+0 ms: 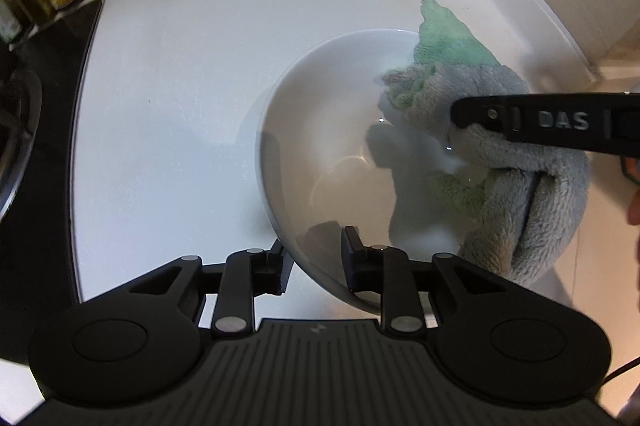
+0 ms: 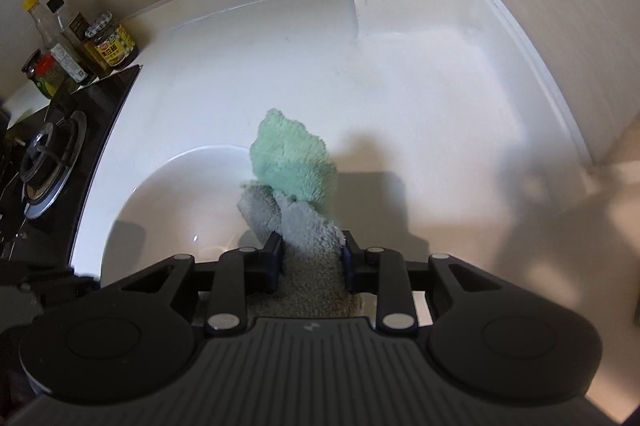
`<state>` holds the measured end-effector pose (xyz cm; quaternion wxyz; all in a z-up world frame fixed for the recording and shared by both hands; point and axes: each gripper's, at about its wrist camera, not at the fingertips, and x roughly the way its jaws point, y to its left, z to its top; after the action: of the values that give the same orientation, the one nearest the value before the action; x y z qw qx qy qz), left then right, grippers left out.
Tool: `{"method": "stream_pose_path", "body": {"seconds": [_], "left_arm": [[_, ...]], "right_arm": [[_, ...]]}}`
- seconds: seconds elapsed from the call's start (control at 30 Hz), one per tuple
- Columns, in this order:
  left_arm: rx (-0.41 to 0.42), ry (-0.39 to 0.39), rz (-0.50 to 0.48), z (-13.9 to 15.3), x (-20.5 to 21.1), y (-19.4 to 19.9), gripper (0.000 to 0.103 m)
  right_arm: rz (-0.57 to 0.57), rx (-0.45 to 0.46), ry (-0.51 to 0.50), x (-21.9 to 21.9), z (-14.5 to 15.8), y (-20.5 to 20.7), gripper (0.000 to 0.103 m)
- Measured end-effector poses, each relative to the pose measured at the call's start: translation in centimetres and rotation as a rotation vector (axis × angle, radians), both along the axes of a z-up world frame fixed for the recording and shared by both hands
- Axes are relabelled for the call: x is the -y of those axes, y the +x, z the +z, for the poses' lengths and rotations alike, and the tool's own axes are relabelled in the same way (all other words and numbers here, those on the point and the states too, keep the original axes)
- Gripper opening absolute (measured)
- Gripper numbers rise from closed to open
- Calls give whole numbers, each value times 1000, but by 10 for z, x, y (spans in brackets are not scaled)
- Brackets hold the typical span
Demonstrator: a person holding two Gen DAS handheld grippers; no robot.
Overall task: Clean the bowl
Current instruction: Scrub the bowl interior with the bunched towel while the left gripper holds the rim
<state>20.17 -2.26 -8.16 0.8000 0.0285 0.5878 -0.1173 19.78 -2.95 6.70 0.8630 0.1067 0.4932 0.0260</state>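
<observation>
White tabletop [image 2: 400, 98] fills both views, bounded at its far edge by a pale wall and a white boxed column near the far right corner. At the left edge a black gas hob [image 2: 52, 162] is set into the surface, with one round burner seen in the right wrist view. Behind the hob, at the far left corner, a cluster of sauce bottles and jars [image 2: 76, 46] is lined up against the wall.

Near the middle of the tabletop a white bowl [image 1: 320, 98] is seen, apparently tipped, with its near rim lifted. The left gripper [image 1: 316, 258] is placed at that near rim: one finger lies outside the wall and the other inside, so the rim is straddled. The jaws are spread wide, and whether the pads actually press on the rim cannot be told.

Over the right side of the bowl a fluffy cloth, grey and mint green [image 2: 292, 166], is draped, partly inside the bowl and partly hanging outside its right rim. The cloth is pinched by the right gripper [image 2: 310, 258], whose jaws are drawn narrow with the grey pile squeezed between the pads. In the left wrist view one black finger [image 1: 540, 120] of that gripper, marked with raised letters, is seen lying across the cloth. At the far right edge of that view a small part of a person's hand [image 1: 634, 210] is visible.
</observation>
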Motion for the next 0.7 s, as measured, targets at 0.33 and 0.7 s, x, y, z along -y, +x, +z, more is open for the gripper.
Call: {"method": "stream_pose_path", "body": {"seconds": [0.33, 0.7], "left_arm": [[26, 42, 81, -2, -26, 18, 19], [53, -8, 221, -4, -23, 9, 13]], "right_arm": [[204, 2, 29, -10, -2, 36, 20], [-217, -31, 175, -3, -7, -18, 21]]}}
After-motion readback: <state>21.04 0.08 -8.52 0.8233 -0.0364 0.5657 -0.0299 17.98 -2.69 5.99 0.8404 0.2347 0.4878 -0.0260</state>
